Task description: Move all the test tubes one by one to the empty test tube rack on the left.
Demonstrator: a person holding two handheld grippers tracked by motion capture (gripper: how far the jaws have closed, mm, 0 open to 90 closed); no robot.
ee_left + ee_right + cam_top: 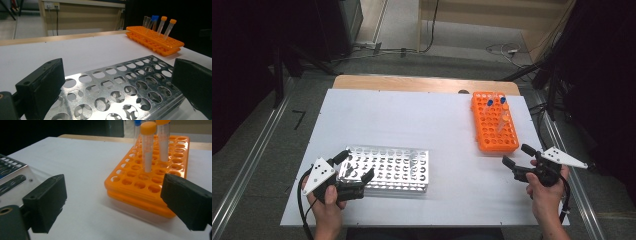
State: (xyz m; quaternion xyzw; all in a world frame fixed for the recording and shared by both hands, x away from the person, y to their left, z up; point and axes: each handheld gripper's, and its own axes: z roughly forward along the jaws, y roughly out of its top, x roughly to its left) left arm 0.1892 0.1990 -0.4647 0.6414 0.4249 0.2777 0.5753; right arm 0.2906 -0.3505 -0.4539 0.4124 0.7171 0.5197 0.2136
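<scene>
Right gripper (518,155) is being held unclenched, nothing grasped, before the orange plastic tube rack (493,121). Its orange-capped clear tube (147,147) is being left upright just ahead, nearer this hand.

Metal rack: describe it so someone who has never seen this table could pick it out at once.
On the white table, look to the near left, by the person's left hand. The metal rack lies flat there, between the open jaws of the left gripper. Unlike the orange rack at the far right, which holds capped tubes, it is shiny silver and its round holes are empty.
</scene>
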